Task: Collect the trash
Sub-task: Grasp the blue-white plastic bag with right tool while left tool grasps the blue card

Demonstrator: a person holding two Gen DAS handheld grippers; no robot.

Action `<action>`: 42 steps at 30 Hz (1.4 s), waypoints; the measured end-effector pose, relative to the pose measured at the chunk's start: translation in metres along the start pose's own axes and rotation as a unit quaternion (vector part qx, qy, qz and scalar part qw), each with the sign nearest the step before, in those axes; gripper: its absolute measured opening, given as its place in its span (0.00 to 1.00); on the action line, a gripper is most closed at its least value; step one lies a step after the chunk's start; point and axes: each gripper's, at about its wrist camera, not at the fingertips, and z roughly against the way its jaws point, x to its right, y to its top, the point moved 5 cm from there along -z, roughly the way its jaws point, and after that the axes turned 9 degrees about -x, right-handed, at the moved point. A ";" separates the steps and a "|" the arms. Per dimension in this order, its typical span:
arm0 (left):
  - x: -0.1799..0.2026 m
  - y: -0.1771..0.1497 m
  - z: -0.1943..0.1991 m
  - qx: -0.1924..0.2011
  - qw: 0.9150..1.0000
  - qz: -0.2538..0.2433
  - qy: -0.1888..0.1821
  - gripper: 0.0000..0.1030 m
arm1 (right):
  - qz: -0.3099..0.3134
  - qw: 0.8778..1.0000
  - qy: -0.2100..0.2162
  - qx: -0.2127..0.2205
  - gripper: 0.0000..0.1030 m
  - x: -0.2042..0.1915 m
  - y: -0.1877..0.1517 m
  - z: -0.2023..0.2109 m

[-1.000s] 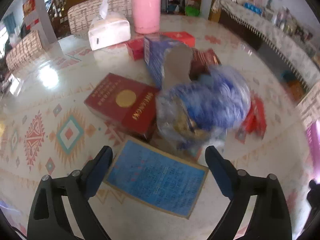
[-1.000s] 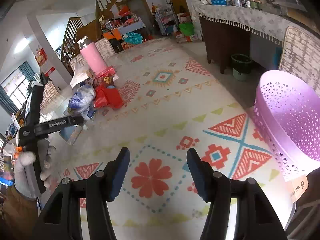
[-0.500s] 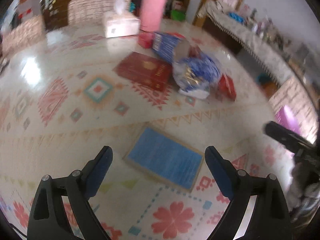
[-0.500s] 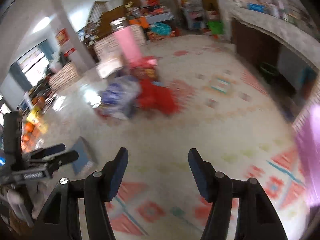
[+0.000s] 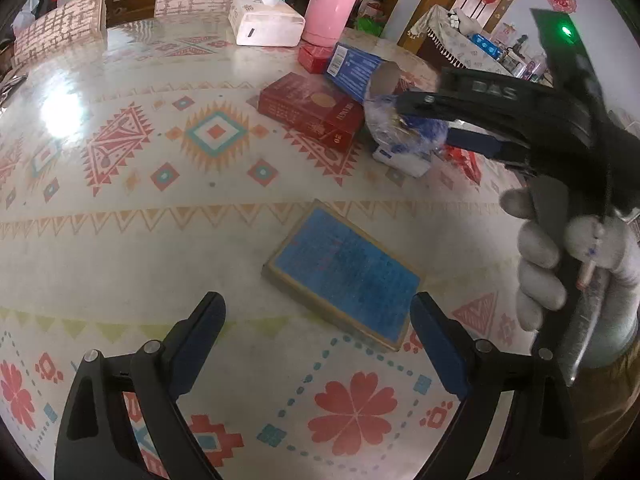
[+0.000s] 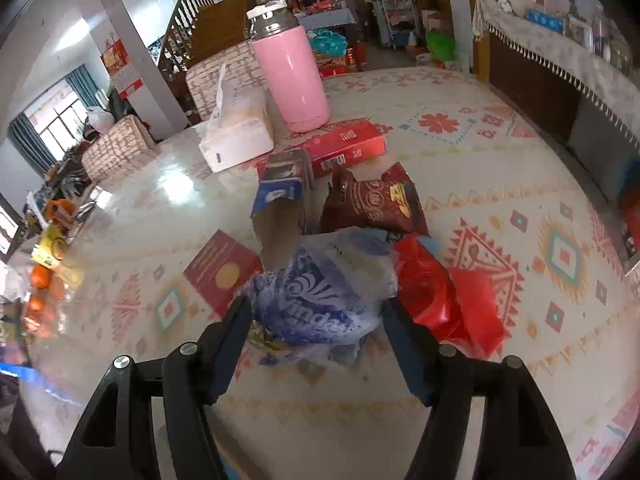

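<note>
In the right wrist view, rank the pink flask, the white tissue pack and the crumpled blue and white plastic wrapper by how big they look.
1. Crumpled blue and white plastic wrapper, though it lies nearest the camera, which inflates it.
2. Pink flask and white tissue pack look about alike; I would not rank them.

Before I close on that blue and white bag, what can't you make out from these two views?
- Right wrist view: whether the right gripper pads touch the blue and white bag; it fills the gap.
- Left wrist view: the right gripper covers part of that bag.
- Right wrist view: the bag hides the near end of the open blue box.
- Neither view shows a trash bin.
</note>
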 end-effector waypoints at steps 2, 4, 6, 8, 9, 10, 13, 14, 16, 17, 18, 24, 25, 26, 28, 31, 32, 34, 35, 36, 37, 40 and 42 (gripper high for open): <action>0.000 0.000 -0.001 -0.002 1.000 0.004 -0.003 0.90 | 0.015 1.000 -0.017 -0.007 0.58 -0.005 0.001 -0.004; 0.000 0.001 0.000 -0.002 1.000 0.007 -0.006 0.90 | 0.027 0.999 -0.020 -0.007 0.44 -0.006 -0.003 -0.002; -0.001 0.003 0.000 0.001 1.000 0.009 -0.002 0.90 | 0.032 0.999 -0.008 -0.009 0.26 -0.003 -0.007 0.003; -0.001 0.005 -0.002 0.000 1.000 0.015 0.001 0.90 | 0.032 0.999 0.004 -0.010 0.12 -0.001 -0.010 0.010; -0.001 0.006 -0.003 0.001 1.000 0.017 0.004 0.90 | 0.032 0.999 0.004 -0.007 0.07 0.002 -0.013 0.014; 0.001 0.008 -0.005 -0.001 1.000 0.018 0.007 0.90 | 0.033 0.999 0.004 -0.005 0.06 0.006 -0.016 0.018; 0.007 0.015 -0.010 -0.006 1.000 0.018 0.024 0.90 | 0.030 1.000 0.006 -0.003 0.06 0.018 -0.025 0.026; 0.010 0.018 -0.012 -0.009 0.999 0.015 0.037 0.90 | 0.028 1.000 0.006 -0.001 0.06 0.022 -0.029 0.030; 0.017 0.023 -0.019 -0.014 0.998 0.009 0.064 0.90 | 0.022 1.000 0.013 0.002 0.08 0.031 -0.036 0.038; 0.020 0.023 -0.020 -0.014 0.998 0.008 0.068 0.90 | 0.014 1.000 0.020 0.002 0.08 0.036 -0.040 0.041; 0.023 0.024 -0.021 -0.013 0.998 0.009 0.067 0.90 | 0.007 1.000 0.026 0.002 0.09 0.041 -0.043 0.044; 0.024 0.018 -0.011 0.015 0.997 0.019 0.075 0.59 | -0.019 0.998 0.059 0.015 0.68 0.058 -0.063 0.063; 0.019 0.016 -0.006 0.015 0.998 0.025 0.061 0.52 | -0.017 0.998 0.059 0.022 0.69 0.058 -0.064 0.067; 0.015 0.016 -0.003 0.013 0.998 0.033 0.050 0.42 | -0.014 0.998 0.057 0.025 0.69 0.058 -0.066 0.068; 0.004 0.016 0.004 0.013 0.998 0.046 0.047 0.17 | -0.012 0.998 0.055 0.022 0.71 0.057 -0.067 0.067; -0.003 0.015 0.006 0.009 0.999 0.047 0.021 0.15 | -0.016 0.998 0.056 0.014 0.71 0.054 -0.065 0.057; -0.003 0.015 0.007 0.012 0.999 0.048 0.012 0.18 | -0.017 0.998 0.056 0.010 0.71 0.051 -0.064 0.053; -0.004 0.015 0.008 0.012 0.998 0.055 -0.006 0.50 | -0.023 0.998 0.053 -0.003 0.71 0.046 -0.064 0.041; -0.004 0.015 0.009 0.015 0.998 0.060 -0.016 0.74 | -0.027 0.998 0.052 -0.010 0.71 0.044 -0.064 0.035; -0.004 0.015 0.012 0.028 0.997 0.066 -0.025 0.78 | -0.032 0.998 0.050 -0.018 0.71 0.041 -0.064 0.028; -0.005 0.016 0.014 0.036 0.997 0.067 -0.024 0.78 | -0.034 0.998 0.044 -0.024 0.71 0.037 -0.064 0.022; -0.005 0.015 0.011 0.024 0.997 0.073 -0.027 0.78 | -0.018 0.999 0.011 -0.026 0.69 0.027 -0.061 0.009; -0.003 0.011 0.005 0.007 0.996 0.080 -0.038 0.78 | -0.013 0.999 -0.013 -0.028 0.52 0.025 -0.061 0.004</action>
